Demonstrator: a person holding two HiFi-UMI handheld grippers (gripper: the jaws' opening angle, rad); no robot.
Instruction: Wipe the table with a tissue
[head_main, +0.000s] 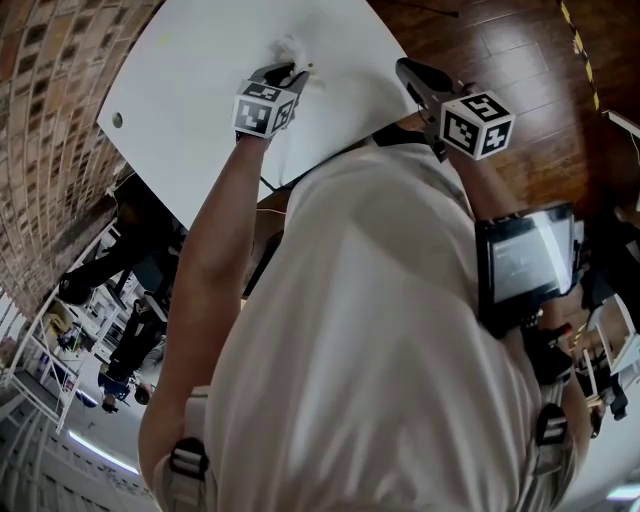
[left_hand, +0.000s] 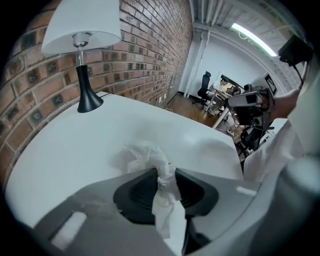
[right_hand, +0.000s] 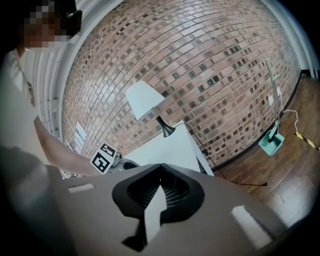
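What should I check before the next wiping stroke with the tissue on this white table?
1. Grip on the tissue: ok, it is pinched between the jaws of the left claw.
2. Contact with the table: ok, the tissue's bunched end seems to rest on the top.
3. Path ahead: ok, the surface is bare and the lamp stands off at the far edge.
4. Position of the right claw: ok, it is shut, empty and away from the tissue.
5. Dirt to wipe: cannot tell, no mark shows.
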